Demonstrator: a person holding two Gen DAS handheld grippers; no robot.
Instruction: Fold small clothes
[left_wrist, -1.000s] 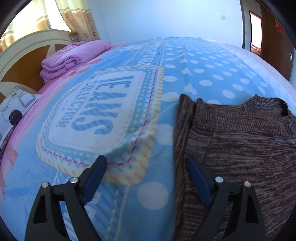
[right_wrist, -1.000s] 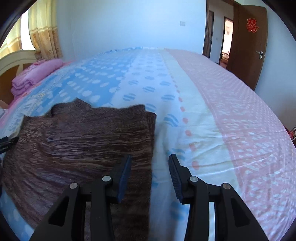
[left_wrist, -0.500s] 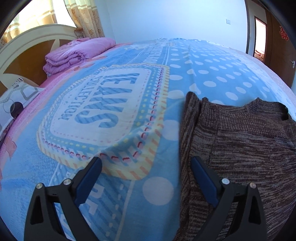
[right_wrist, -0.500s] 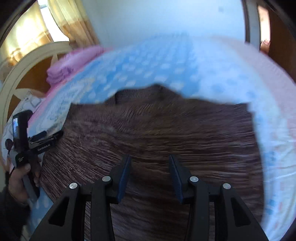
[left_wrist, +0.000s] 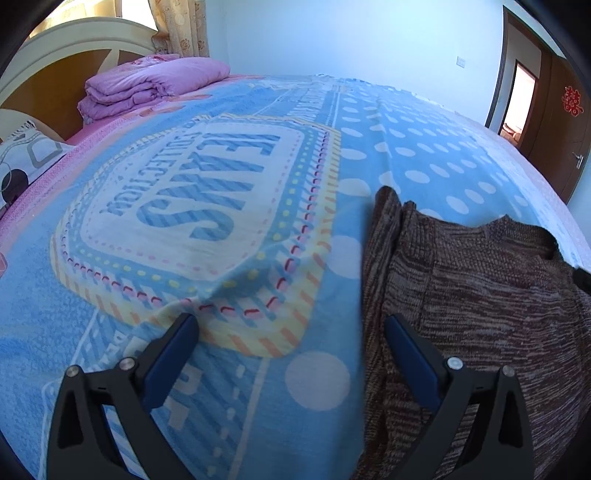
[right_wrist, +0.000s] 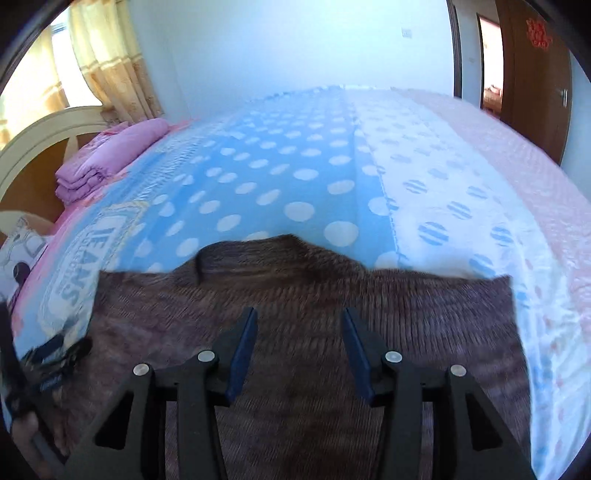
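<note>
The brown knit sweater (right_wrist: 295, 332) lies flat on the bed (right_wrist: 295, 177), collar far. The right hand-held gripper (right_wrist: 298, 350) hangs over its middle, fingers apart, empty. The left hand-held gripper (left_wrist: 291, 354), also spread and empty, straddles its left edge, which runs near-to-far, nearer for that side's fold.

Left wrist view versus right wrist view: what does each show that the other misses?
Only the left wrist view shows the sweater's folded left edge up close, with the left tongs open and straddling that edge.

Only the right wrist view shows the sweater's neckline, its right edge, the pink strip of the bedspread, and the right tongs open above the sweater's middle.

Both show the brown knit sweater lying flat on the blue polka-dot bedspread, the folded pink quilt by the headboard, and the door.
</note>
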